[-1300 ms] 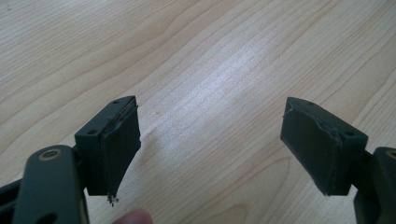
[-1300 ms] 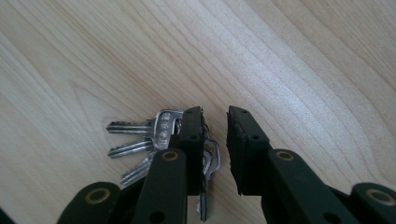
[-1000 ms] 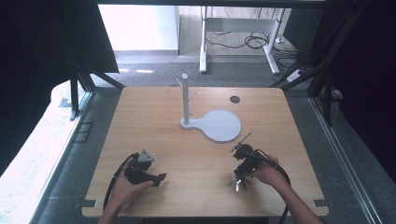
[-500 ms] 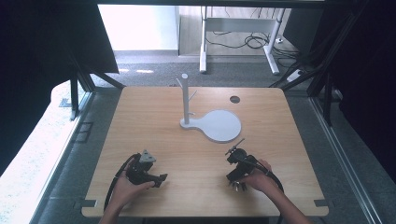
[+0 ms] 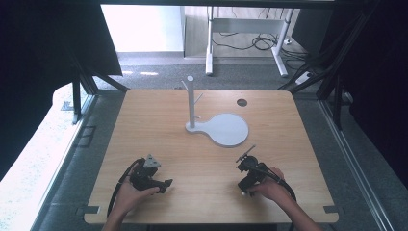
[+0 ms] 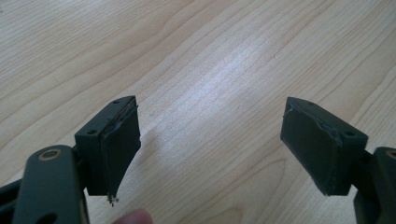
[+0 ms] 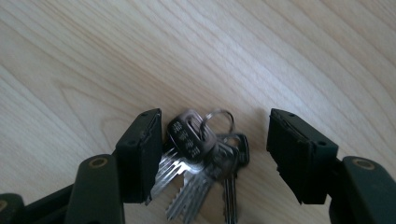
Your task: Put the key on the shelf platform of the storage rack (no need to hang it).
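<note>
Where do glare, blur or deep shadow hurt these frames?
High view: window glare bleaches the left floor, black surrounds. Left gripper view: a pale sheen on the table, fingers sharp. Right gripper view: the keys look slightly soft, their shadow short.

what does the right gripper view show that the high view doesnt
Right gripper view: a bunch of keys on a ring lies on the wood between the right gripper's open jaws, beside the left pad; whether it touches is unclear.

High view: the whole table, the white stand with its upright post and round base, a dark hole in the tabletop, the left gripper, both hands, and the floor and cables beyond.

Both: the right gripper, low over the light wood tabletop.
</note>
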`<move>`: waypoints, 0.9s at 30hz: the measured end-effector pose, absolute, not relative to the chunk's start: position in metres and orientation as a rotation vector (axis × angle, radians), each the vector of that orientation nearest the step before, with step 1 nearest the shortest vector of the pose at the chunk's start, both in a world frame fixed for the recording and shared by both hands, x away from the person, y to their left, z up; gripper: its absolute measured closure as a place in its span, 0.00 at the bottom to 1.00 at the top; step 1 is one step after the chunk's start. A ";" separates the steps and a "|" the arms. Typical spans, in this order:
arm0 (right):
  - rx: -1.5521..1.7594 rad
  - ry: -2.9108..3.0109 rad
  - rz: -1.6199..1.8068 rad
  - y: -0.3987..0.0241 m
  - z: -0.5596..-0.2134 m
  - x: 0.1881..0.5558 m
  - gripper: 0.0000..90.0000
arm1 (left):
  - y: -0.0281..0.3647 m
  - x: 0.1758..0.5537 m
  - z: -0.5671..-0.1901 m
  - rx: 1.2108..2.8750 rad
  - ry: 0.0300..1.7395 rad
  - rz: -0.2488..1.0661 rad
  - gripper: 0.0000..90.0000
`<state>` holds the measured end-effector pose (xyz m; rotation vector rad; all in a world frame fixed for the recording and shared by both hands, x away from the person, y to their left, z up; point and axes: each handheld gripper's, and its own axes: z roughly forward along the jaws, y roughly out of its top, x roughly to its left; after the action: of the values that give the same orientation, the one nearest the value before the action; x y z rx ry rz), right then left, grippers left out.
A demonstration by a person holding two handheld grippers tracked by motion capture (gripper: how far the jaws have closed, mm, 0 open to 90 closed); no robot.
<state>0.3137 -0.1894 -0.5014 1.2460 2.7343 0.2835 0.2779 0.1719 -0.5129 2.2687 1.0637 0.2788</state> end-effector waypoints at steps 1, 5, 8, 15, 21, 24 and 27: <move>1.255 2.734 0.281 -0.192 -0.501 0.313 0.41 | 0.172 0.278 -0.513 2.269 1.063 0.279 0.22; 1.272 2.745 0.287 -0.195 -0.501 0.310 0.43 | 0.171 0.278 -0.513 2.271 1.060 0.280 0.22; 1.284 2.750 0.294 -0.196 -0.503 0.310 0.45 | 0.171 0.278 -0.513 2.273 1.059 0.279 0.22; 1.271 2.766 0.286 -0.196 -0.501 0.309 0.56 | 0.170 0.278 -0.514 2.278 1.058 0.279 0.22; 1.252 2.782 0.281 -0.199 -0.500 0.308 0.65 | 0.170 0.278 -0.514 2.278 1.059 0.276 0.22; 1.217 2.812 0.280 -0.200 -0.500 0.309 0.67 | 0.169 0.278 -0.514 2.279 1.060 0.275 0.22; 1.195 2.819 0.286 -0.199 -0.499 0.309 0.70 | 0.169 0.278 -0.514 2.279 1.061 0.276 0.22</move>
<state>0.3094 -0.1993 -0.4987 1.1947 2.8185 0.2859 0.2777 0.1691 -0.5144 2.2792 1.0609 0.2762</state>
